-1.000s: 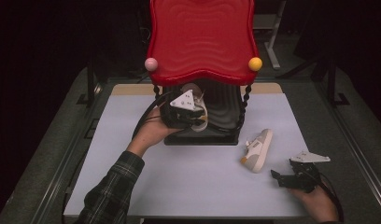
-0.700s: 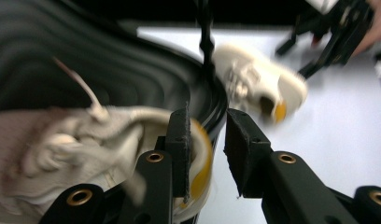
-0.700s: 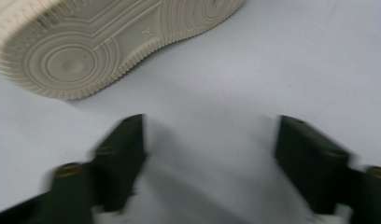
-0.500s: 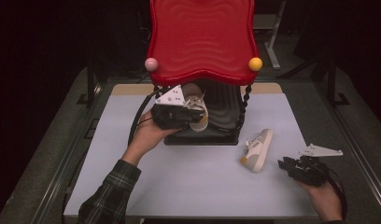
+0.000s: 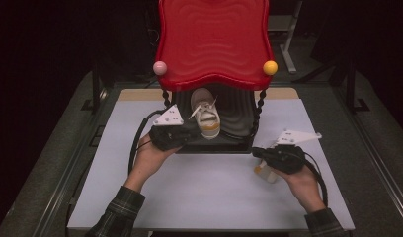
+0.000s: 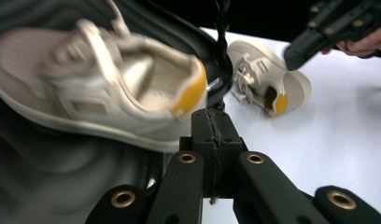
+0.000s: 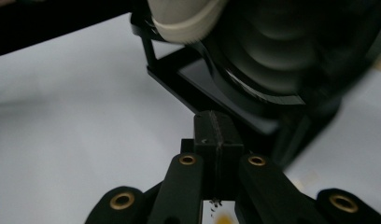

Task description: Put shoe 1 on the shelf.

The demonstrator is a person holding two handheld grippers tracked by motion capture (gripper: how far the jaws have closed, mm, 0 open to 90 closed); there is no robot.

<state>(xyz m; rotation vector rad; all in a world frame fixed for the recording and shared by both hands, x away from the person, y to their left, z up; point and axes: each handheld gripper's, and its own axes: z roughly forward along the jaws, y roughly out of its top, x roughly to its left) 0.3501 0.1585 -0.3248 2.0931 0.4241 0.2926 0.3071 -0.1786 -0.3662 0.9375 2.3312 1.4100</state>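
A white sneaker with a yellow heel [image 5: 206, 118] [image 6: 109, 84] rests on the black lower shelf [image 5: 236, 118] of a rack with a red wavy top [image 5: 213, 39]. My left gripper [image 5: 191, 136] [image 6: 212, 126] sits just in front of that heel; its jaws have just been closing and are shut with nothing between them. A second matching sneaker [image 5: 265, 173] [image 6: 263, 79] lies on the white table, partly hidden beneath my right gripper [image 5: 257, 153] [image 6: 293, 56]. The right gripper [image 7: 215, 133] has also just been closing and is shut on nothing, pointing at the rack's base [image 7: 254, 93].
The rack stands at the back middle of the white table top [image 5: 204, 192]. A pink ball [image 5: 160, 67] and a yellow ball [image 5: 270, 67] sit at the red top's corners. Twisted black posts [image 5: 259, 106] hold it up. Cables trail from both grippers.
The left gripper has let go of the sneaker on the shelf and drawn back to the left. The right gripper has moved from the table's right side to above the second sneaker and shut.
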